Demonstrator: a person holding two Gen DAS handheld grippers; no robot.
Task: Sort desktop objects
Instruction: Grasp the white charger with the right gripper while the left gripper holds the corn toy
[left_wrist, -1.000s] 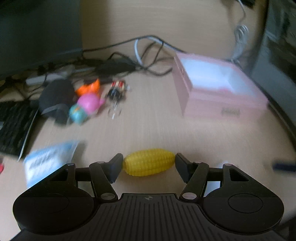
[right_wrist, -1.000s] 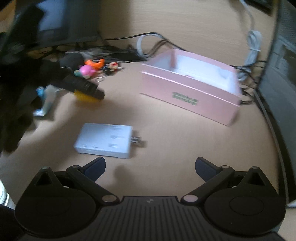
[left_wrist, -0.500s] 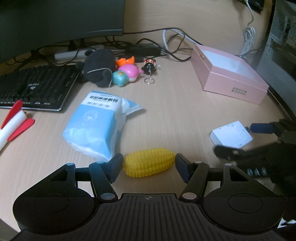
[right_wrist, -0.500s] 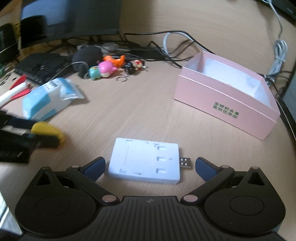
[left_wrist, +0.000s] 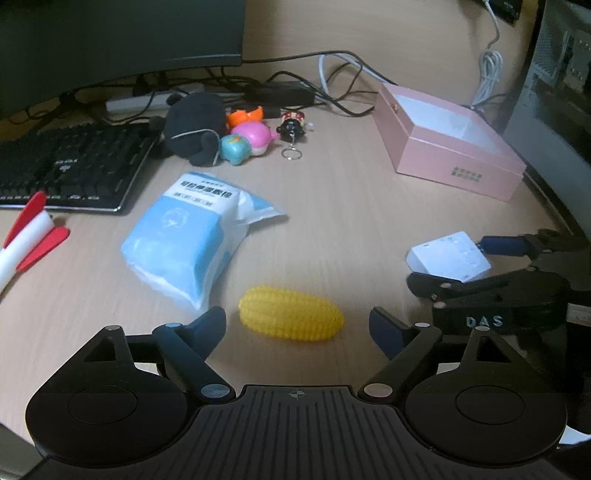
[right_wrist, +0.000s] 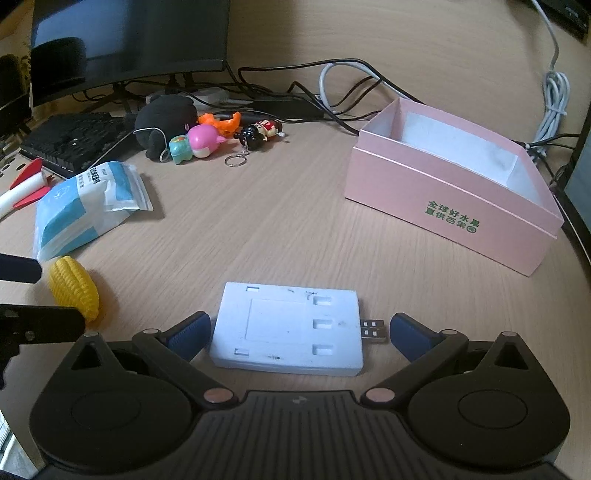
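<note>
Corn, the yellow knobbly plastic cob (left_wrist: 291, 318), lies loose mid-desk between your opening left gripper (left_wrist: 297, 325) jaws and could roll; your right gripper (right_wrist: 300, 332), spread, straddles the white USB hub (right_wrist: 288, 330), untouched.

Office desk: keyboard (left_wrist: 62, 166); monitor (left_wrist: 118, 37)

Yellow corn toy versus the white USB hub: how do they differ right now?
The yellow corn toy is rounded, bumpy and bright; the white USB hub is flat, boxy and plain, with a metal plug at one end. The corn lies between the left claw, whose jaws are opening clear of it; the hub lies between the right claw, fingers spread and not pressing. Both rest on the wooden desk, outside the pink box.
</note>
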